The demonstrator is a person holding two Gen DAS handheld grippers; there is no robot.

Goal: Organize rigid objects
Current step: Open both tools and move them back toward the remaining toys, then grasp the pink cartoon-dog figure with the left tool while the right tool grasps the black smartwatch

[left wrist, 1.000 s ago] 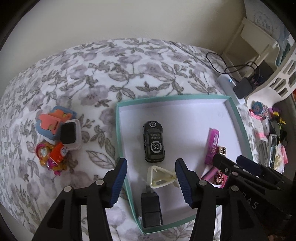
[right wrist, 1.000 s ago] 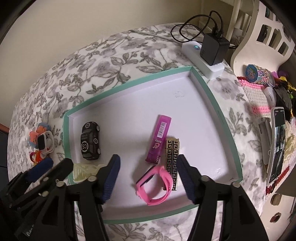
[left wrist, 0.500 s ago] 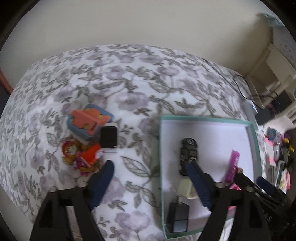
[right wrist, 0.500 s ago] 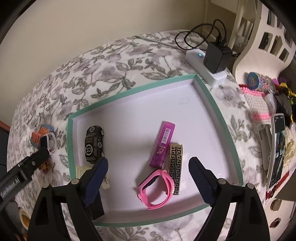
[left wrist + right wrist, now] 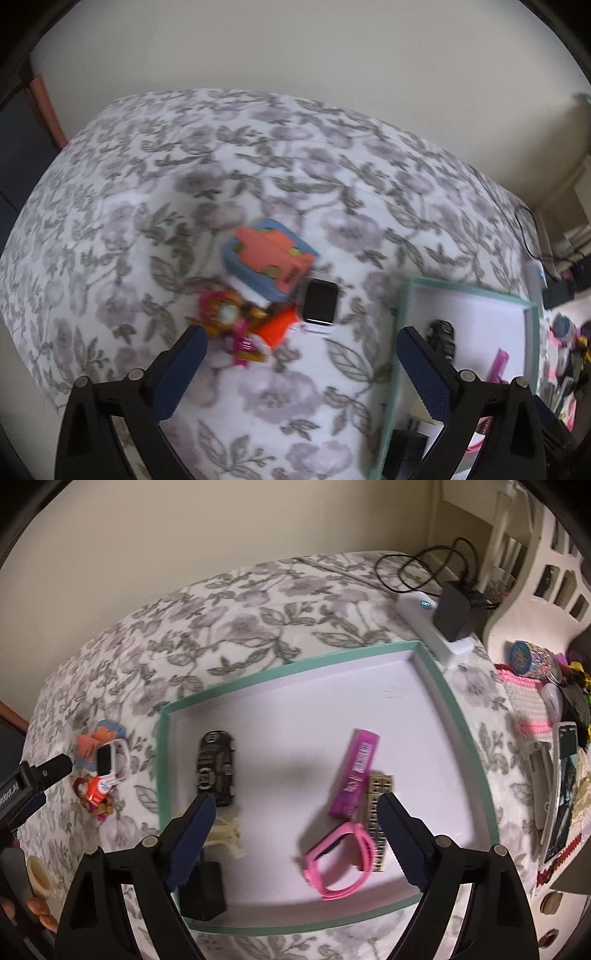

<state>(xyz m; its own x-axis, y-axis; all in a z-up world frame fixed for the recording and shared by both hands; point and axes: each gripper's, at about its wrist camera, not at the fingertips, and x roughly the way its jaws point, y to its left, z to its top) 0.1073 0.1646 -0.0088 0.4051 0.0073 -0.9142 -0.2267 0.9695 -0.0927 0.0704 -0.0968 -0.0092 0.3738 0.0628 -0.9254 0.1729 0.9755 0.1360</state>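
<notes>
Left wrist view | left gripper [image 5: 299, 363] jaws wide, empty | smartwatch [image 5: 320, 301] just ahead between them, long axis pointing away | right gripper [image 5: 295, 830] wide, farther.

Soft dim indoor light, motion blur in left view, fisheye-bent edges, dark corners

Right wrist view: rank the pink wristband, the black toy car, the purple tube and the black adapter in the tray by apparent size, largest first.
1. Pink wristband
2. Black toy car and purple tube: they look alike, so no ranking between them.
The black adapter is partly hidden behind the right gripper's finger and lies nearest the camera, so its place is unsure.
</notes>
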